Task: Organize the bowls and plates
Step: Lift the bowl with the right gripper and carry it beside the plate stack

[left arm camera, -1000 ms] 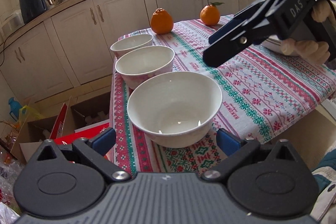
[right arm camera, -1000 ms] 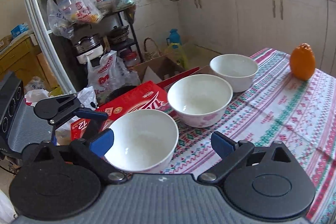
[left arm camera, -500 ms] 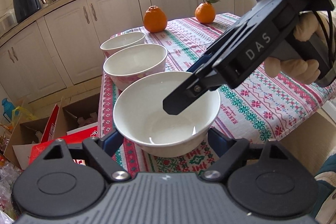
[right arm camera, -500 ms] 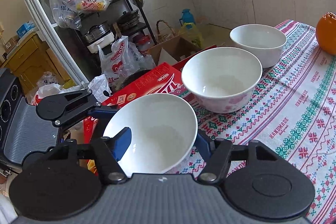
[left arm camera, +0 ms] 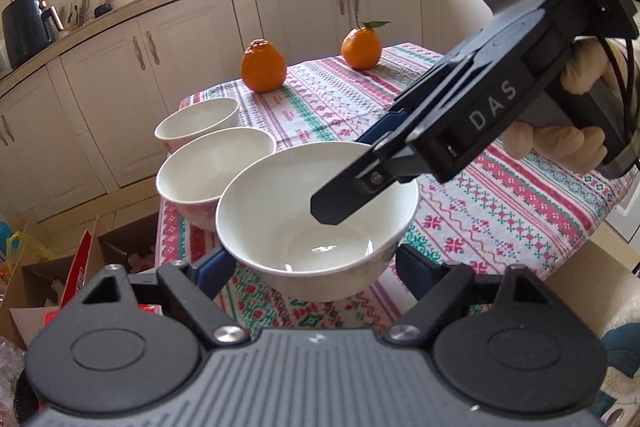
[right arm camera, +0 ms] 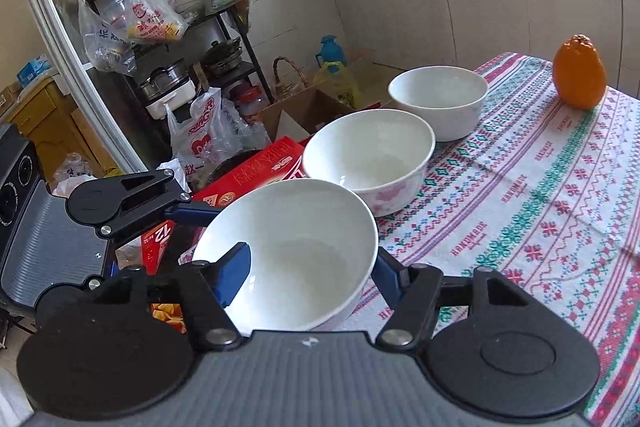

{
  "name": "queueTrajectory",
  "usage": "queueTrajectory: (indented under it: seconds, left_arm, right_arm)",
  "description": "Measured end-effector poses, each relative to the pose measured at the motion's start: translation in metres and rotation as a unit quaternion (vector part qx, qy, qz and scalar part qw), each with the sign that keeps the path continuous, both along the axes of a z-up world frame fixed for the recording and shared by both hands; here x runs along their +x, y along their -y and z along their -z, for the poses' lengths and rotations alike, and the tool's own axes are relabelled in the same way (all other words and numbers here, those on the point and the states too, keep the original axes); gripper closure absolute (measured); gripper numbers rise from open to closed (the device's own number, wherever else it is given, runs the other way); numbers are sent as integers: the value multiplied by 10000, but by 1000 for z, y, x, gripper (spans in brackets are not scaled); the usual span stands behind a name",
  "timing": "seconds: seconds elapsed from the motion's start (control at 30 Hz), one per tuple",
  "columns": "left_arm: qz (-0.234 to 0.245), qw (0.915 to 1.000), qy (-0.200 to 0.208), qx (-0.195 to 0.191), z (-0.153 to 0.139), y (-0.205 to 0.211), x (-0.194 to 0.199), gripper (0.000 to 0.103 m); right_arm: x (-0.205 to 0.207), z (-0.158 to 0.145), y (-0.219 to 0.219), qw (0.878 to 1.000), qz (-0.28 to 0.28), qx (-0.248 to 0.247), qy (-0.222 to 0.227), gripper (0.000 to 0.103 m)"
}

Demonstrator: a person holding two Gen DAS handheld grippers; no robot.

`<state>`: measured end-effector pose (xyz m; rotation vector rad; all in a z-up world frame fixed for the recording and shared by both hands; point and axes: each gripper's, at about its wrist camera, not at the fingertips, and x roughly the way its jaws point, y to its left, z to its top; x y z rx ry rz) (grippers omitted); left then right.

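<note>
Three white bowls stand in a row along the table's left edge. The near bowl (left arm camera: 316, 223) (right arm camera: 296, 255) sits between the fingers of both grippers. My left gripper (left arm camera: 308, 267) is open, its blue pads on either side of the bowl's base. My right gripper (right arm camera: 312, 267) straddles the bowl's rim, one finger (left arm camera: 352, 195) inside the bowl and one outside; I cannot tell if it pinches the wall. The middle bowl (left arm camera: 212, 179) (right arm camera: 372, 155) touches the near one. The far bowl (left arm camera: 196, 123) (right arm camera: 438, 99) stands behind.
Two oranges (left arm camera: 263, 67) (left arm camera: 361, 43) sit at the far side of the patterned tablecloth (left arm camera: 480, 211). Cardboard boxes and a red carton (right arm camera: 256, 175) lie on the floor left of the table. Cabinets (left arm camera: 192, 67) stand behind.
Both grippers have moved in on the near bowl. The right gripper came down from above the table and now has one finger inside the bowl.
</note>
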<state>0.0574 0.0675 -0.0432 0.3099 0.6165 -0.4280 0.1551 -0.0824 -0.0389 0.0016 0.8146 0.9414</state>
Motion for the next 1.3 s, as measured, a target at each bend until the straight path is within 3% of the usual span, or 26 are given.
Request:
queueTrajectory:
  seconds: [0.53, 1.3]
  left_arm:
    - [805, 9965, -75, -215, 6, 69, 37, 17]
    - [891, 9956, -272, 2, 21, 100, 58, 16]
  right_arm:
    - [1, 1, 79, 9954, 914, -280, 104, 31]
    - [13, 22, 112, 9941, 1067, -203, 64, 32]
